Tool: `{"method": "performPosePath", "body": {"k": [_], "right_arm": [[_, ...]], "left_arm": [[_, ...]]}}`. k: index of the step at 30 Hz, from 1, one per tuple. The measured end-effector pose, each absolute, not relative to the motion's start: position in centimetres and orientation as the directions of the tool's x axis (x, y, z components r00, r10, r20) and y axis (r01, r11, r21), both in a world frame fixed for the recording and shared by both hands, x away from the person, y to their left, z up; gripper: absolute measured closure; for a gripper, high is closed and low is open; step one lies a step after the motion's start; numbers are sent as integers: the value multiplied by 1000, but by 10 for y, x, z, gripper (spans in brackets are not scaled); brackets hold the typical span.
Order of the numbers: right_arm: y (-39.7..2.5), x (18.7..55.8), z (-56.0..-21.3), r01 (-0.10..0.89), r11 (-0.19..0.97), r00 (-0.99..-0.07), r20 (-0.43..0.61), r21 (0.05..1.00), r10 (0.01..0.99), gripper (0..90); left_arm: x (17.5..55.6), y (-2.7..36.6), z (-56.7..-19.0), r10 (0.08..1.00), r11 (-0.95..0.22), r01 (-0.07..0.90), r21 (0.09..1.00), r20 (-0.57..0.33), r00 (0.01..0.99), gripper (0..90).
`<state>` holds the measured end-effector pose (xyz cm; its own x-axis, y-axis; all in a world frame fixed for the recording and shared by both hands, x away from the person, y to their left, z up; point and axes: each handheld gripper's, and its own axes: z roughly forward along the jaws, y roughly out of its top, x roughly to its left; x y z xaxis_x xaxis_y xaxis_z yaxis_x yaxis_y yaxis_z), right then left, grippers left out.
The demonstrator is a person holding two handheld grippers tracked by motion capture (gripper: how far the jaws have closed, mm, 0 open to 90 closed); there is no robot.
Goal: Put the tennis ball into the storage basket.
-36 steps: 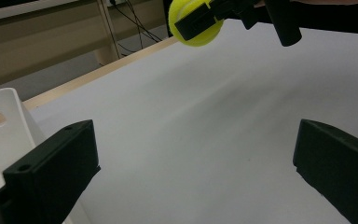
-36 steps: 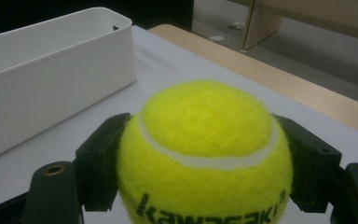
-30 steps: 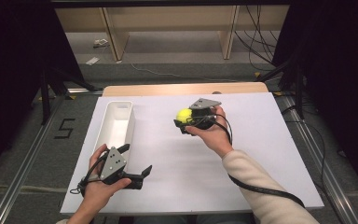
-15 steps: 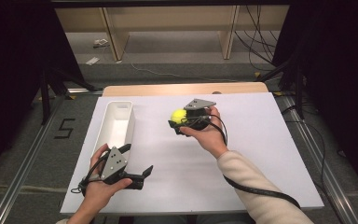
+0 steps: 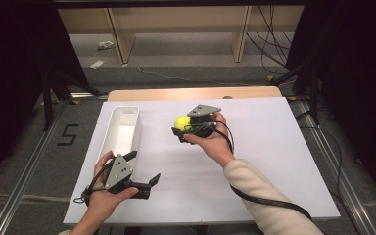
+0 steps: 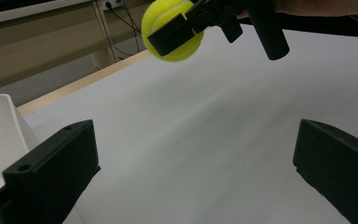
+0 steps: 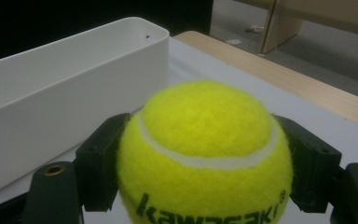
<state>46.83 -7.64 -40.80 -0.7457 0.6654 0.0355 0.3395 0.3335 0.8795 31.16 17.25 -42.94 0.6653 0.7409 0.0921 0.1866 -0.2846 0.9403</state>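
A yellow tennis ball [image 5: 180, 122] hangs just above the white table sheet [image 5: 264, 161], right of its middle line. My right gripper [image 5: 181, 129] is shut on it, one black jaw pressed to each side. The right gripper view has the ball [image 7: 205, 140] close up, with black lettering on it, and the long white bin [image 7: 65, 93] just behind it. That bin [image 5: 122, 129] lies lengthwise on the sheet's left side. My left gripper [image 5: 144, 166] rests near the front left, open, nothing between its jaws. The left gripper view looks past this gripper [image 6: 193, 158] up at the held ball [image 6: 161, 16].
A strip of bare wooden tabletop [image 5: 191, 93] runs along the far edge of the sheet. Beyond it are wooden furniture legs [image 5: 120, 41] and loose cables [image 5: 269, 44] on the floor. The right gripper's black cable [image 5: 269, 200] trails beside the person's sleeve.
My right gripper has carried the ball a little to the left, toward the bin. The left gripper has stayed put.
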Motion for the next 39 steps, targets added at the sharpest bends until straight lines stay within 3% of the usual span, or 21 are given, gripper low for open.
{"method": "performPosePath", "body": {"k": [39], "right_arm": [[-55, 466, -408, 334, 341, -768, 44, 879, 639, 262]], "left_arm": [[314, 173, -430, 742, -282, 191, 940, 88, 664, 0]]}}
